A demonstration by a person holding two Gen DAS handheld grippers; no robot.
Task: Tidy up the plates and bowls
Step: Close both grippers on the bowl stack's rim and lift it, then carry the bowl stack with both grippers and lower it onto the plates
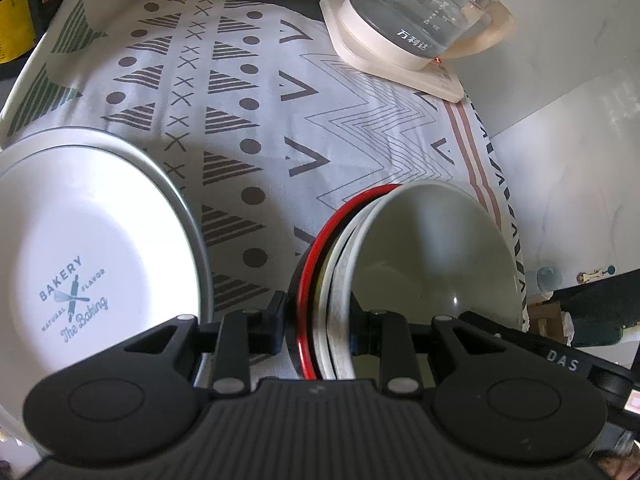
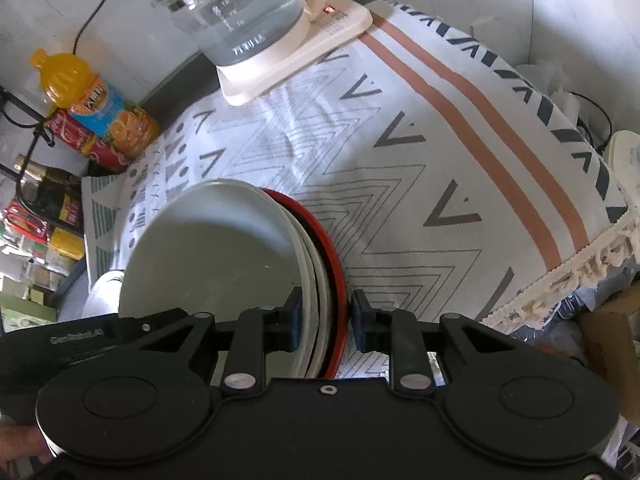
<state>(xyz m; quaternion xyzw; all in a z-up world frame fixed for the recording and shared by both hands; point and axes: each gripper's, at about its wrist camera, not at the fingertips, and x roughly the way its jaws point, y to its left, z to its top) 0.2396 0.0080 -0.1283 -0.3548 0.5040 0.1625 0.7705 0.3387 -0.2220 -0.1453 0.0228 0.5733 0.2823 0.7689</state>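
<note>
Hidden/unclear: lower part of the stack of bowls (image 1: 400,264) is cut off behind each gripper body in both views. How many bowls are nested cannot be counted for certain; visible are a grey-green inner bowl, white rims, and a red-rimmed black outer bowl (image 2: 332,276). Printed plate (image 1: 96,264), marked "BAKERY", runs off the left frame edge and under the gripper housing.

Left gripper (image 1: 318,316): fingers narrowly apart, clamped across the stack's rims, one pad outside the black bowl, the other inside the grey-green one.

Right gripper (image 2: 325,322): same kind of hold on the opposite side. Left pad sits against the inner bowl; right pad is at the red rim, contact not clear.

Stack is tilted, above the patterned tablecloth (image 1: 256,128) on the table. Glass kettle (image 1: 424,4) on its cream base stands well apart at the far edge. Orange drink bottle (image 2: 92,104) at far left.
</note>
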